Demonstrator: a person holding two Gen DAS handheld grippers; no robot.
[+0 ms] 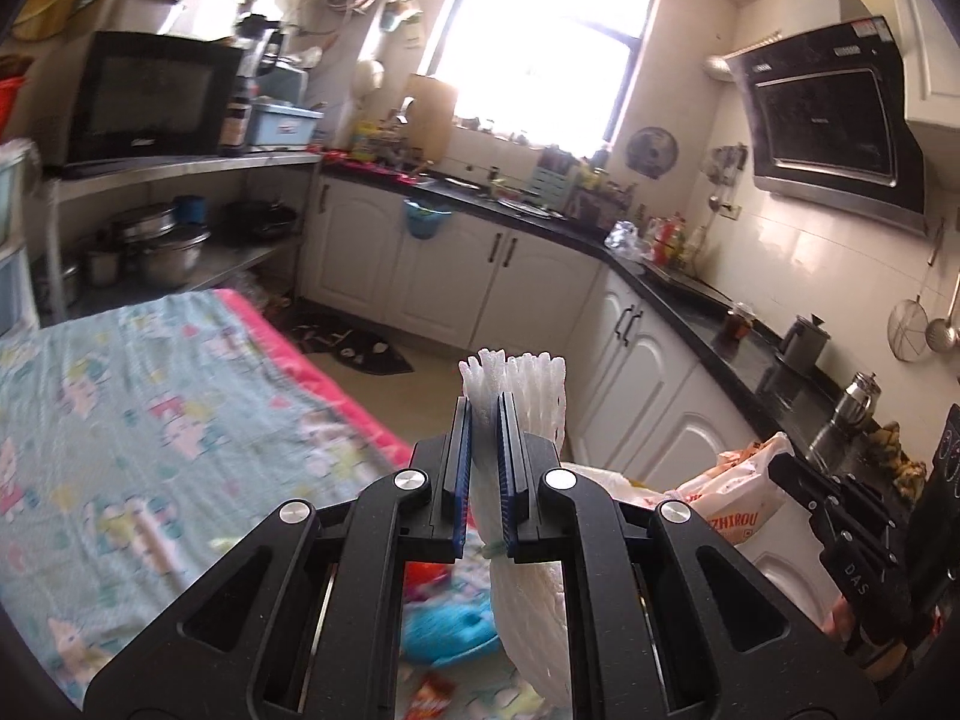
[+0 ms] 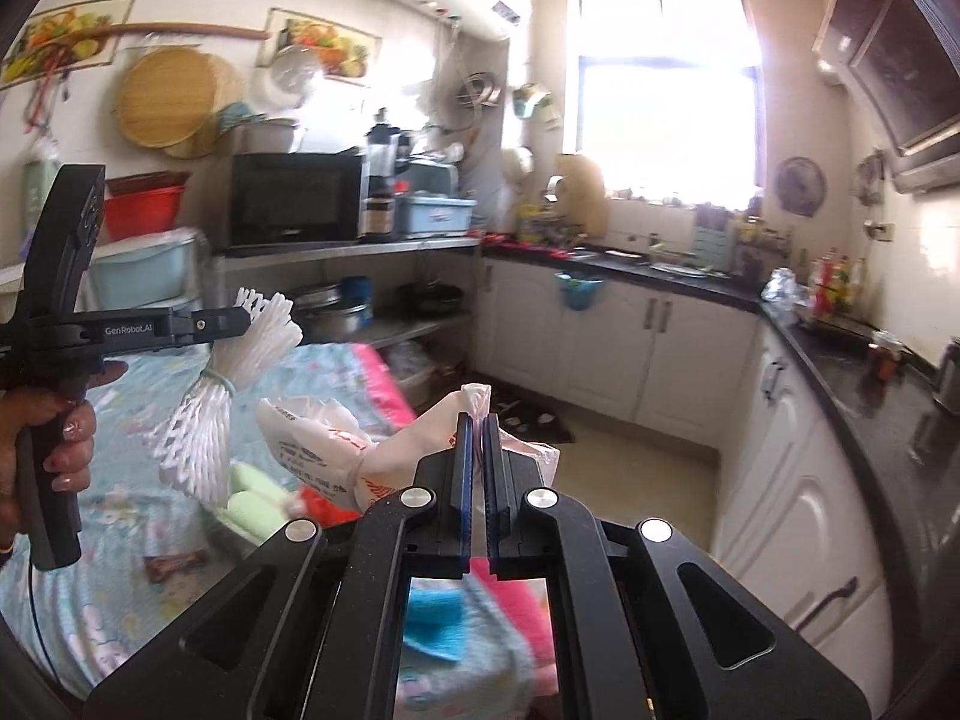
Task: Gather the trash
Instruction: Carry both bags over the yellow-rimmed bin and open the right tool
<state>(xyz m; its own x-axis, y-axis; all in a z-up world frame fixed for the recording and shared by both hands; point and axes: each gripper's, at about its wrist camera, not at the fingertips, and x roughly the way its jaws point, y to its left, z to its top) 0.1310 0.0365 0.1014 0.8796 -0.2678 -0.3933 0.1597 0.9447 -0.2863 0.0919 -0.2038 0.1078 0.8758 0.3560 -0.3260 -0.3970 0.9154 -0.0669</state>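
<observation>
A home kitchen. White arched-door base cabinets under a black stone counter wrap from twelve to three o'clock below a bright window. A black glass range hood hangs at two o'clock; a black microwave oven sits on steel shelving at ten, with steel pots beneath.

You held the foam netting between the left gripper fingers, the table below-left; right of it, the plastic bag sat in the right gripper.
</observation>
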